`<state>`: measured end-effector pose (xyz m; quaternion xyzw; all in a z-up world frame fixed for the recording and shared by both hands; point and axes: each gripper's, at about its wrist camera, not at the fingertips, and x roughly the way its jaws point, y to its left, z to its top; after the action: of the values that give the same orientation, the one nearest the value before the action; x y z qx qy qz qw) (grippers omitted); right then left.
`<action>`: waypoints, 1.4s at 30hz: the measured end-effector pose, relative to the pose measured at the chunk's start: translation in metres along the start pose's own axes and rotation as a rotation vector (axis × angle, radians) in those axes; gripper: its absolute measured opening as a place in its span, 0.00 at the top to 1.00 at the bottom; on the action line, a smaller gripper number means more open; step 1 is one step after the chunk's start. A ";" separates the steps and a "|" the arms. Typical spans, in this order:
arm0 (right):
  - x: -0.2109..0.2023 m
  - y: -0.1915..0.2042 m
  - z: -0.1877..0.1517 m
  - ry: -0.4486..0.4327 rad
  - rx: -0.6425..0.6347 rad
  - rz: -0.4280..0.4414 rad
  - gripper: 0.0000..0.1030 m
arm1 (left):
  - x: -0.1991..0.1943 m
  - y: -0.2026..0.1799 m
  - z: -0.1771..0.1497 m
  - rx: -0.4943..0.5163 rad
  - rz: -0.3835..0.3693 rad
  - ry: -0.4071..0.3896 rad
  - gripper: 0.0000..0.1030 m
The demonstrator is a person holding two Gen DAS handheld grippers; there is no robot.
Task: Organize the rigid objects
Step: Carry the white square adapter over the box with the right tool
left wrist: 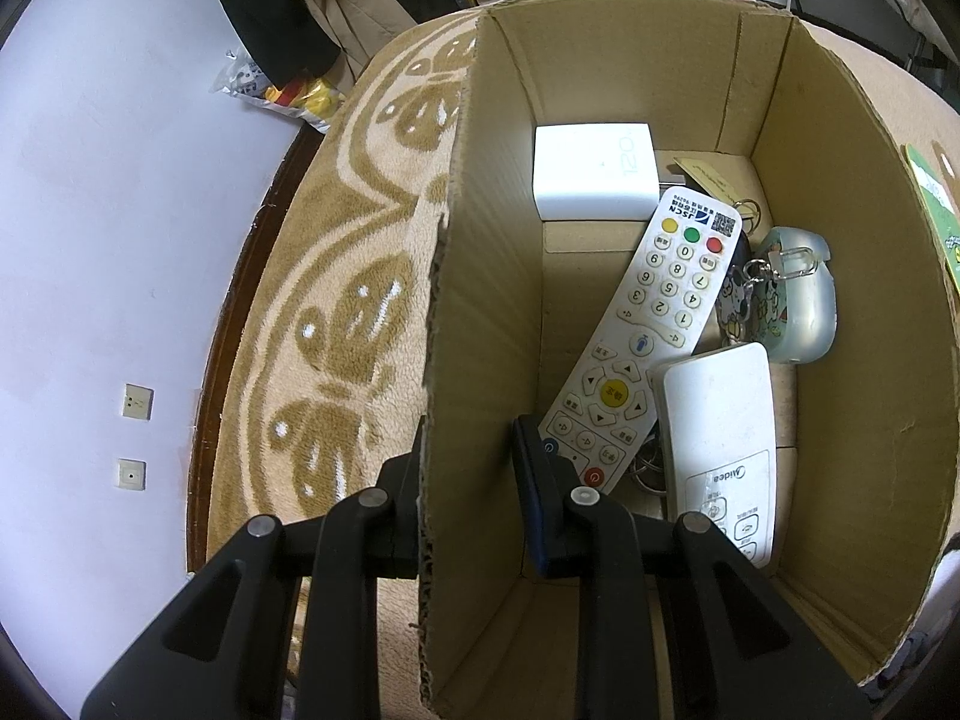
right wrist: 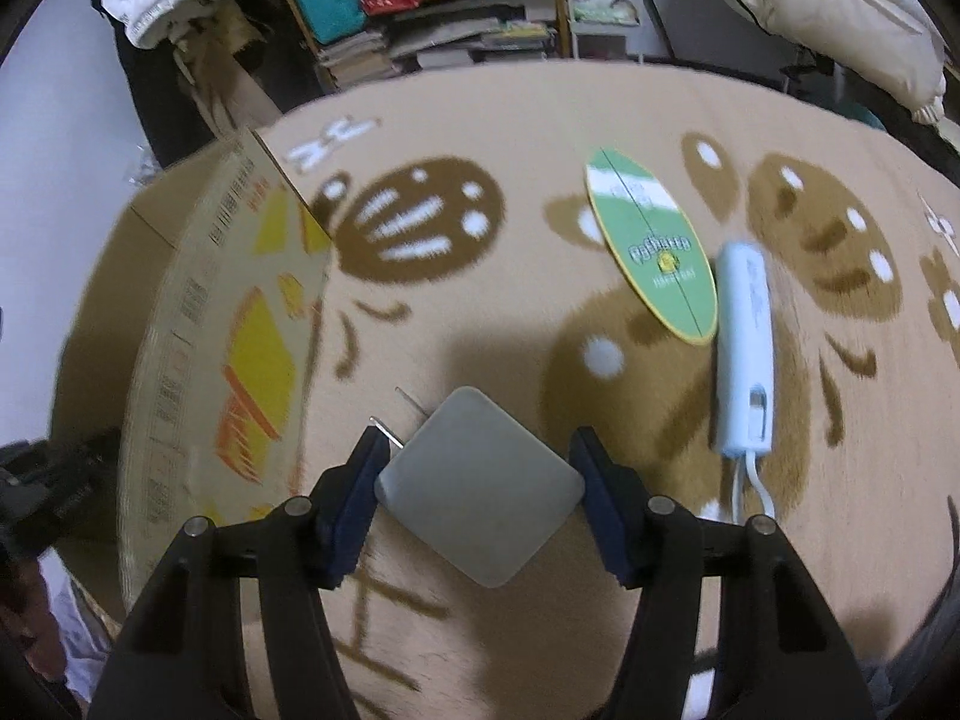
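Gripping a flat grey plug adapter [right wrist: 480, 486] by two opposite corners, the right tool [right wrist: 477, 495] holds it above the patterned cloth of the worktop [right wrist: 516, 120], metal prongs pointing toward the cardboard box [right wrist: 198, 324] close on its left. The left tool [left wrist: 468, 498] straddles that box's left wall [left wrist: 474, 312], one finger outside and one inside, apparently steadying it. Sorting looks well along: inside lie a white charger cube [left wrist: 591, 171], a numbered remote [left wrist: 645, 336], a white air-conditioner remote [left wrist: 720, 450], a key ring with cartoon tag [left wrist: 741, 300] and a translucent case [left wrist: 804, 300]. Left on the cloth are a green oval card [right wrist: 654, 246] and, just beside it, a pale blue corded device [right wrist: 744, 354].
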<state>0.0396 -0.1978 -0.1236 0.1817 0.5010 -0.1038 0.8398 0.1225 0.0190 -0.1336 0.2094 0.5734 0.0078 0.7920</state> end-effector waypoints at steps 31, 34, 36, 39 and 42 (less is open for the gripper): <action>-0.038 0.117 0.053 -0.201 -0.166 0.191 0.36 | 0.000 -0.002 -0.001 -0.001 0.002 0.001 0.77; -0.032 0.113 0.051 -0.185 -0.146 0.201 0.36 | 0.001 -0.002 -0.001 -0.004 -0.001 0.002 0.77; -0.029 0.113 0.050 -0.179 -0.145 0.204 0.36 | 0.001 -0.002 -0.001 -0.005 -0.002 0.004 0.77; -0.028 0.112 0.048 -0.174 -0.134 0.215 0.36 | 0.002 -0.001 -0.001 -0.010 -0.006 0.005 0.77; -0.027 0.110 0.049 -0.169 -0.119 0.234 0.36 | 0.003 0.000 -0.001 -0.015 -0.011 0.007 0.77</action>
<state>0.1048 -0.1173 -0.0564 0.1794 0.4094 0.0097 0.8945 0.1231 0.0204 -0.1366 0.2005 0.5774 0.0086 0.7914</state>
